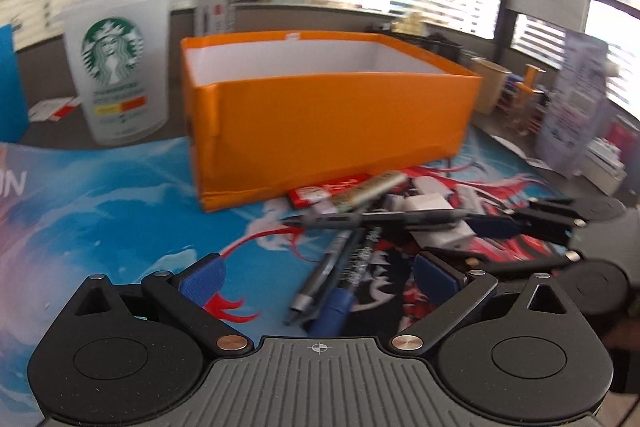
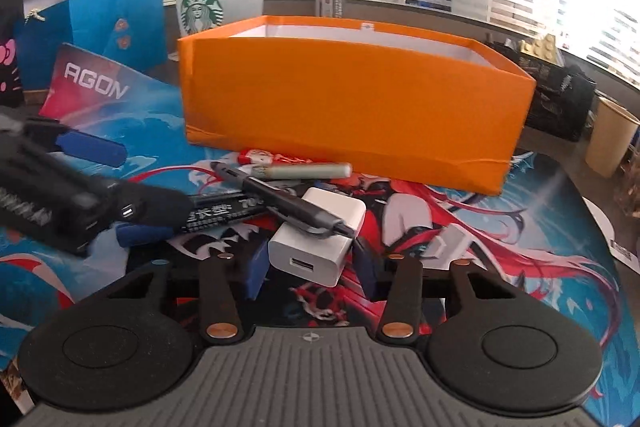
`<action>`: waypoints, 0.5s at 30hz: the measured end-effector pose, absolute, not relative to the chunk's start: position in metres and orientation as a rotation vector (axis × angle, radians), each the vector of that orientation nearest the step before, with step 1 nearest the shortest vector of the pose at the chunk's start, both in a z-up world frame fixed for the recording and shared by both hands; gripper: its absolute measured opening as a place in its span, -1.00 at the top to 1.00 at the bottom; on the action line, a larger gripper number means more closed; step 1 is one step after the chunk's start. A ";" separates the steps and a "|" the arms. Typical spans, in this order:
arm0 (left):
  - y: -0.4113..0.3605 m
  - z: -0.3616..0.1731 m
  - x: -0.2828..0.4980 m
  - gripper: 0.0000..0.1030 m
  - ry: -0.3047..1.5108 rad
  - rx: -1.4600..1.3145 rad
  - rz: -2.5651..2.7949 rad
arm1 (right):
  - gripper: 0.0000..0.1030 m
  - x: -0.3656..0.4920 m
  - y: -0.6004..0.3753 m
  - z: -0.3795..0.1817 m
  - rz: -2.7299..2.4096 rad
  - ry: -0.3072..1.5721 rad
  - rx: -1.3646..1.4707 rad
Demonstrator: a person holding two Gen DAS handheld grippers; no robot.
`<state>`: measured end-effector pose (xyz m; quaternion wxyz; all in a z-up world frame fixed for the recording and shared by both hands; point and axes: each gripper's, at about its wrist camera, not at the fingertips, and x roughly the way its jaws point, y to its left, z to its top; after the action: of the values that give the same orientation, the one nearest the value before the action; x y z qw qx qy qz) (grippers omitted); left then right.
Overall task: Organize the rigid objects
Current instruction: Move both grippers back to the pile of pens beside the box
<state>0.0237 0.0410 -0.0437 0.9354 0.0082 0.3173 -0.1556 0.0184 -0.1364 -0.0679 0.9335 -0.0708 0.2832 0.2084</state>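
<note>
An open orange box (image 1: 320,119) stands on a printed desk mat (image 1: 120,187); it also shows in the right wrist view (image 2: 352,103). In front of it lies a heap of pens, markers and white chargers. My left gripper (image 1: 320,275) is open, low over two pens and a blue-capped marker (image 1: 332,303). My right gripper (image 2: 312,267) has its blue pads on both sides of a white USB charger (image 2: 308,255), close to or touching it. A black pen (image 2: 280,199) lies across that charger. The right gripper also shows in the left wrist view (image 1: 532,223).
A Starbucks cup (image 1: 116,67) stands left of the box, a blue paper bag (image 2: 108,27) behind it. A paper cup (image 2: 612,139) and a black organiser (image 2: 560,95) stand to the right. A second white charger (image 2: 338,211), a silver marker (image 2: 308,171) and a red packet (image 2: 260,157) lie in the heap.
</note>
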 end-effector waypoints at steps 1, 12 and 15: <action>0.039 -0.043 0.021 -0.95 0.637 0.023 -0.338 | 0.18 0.019 -0.139 -0.068 0.422 0.582 -0.143; 0.013 -0.049 0.015 -0.23 0.630 0.078 -0.499 | 0.17 0.023 -0.156 -0.068 0.403 0.591 -0.116; 0.006 -0.055 0.017 0.30 0.652 0.102 -0.528 | 0.16 0.024 -0.157 -0.069 0.411 0.593 -0.104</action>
<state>0.0173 0.0064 -0.0554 0.9121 0.0494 0.3163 -0.2562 0.0240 -0.1572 -0.0690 0.9343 -0.0508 0.2901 0.2008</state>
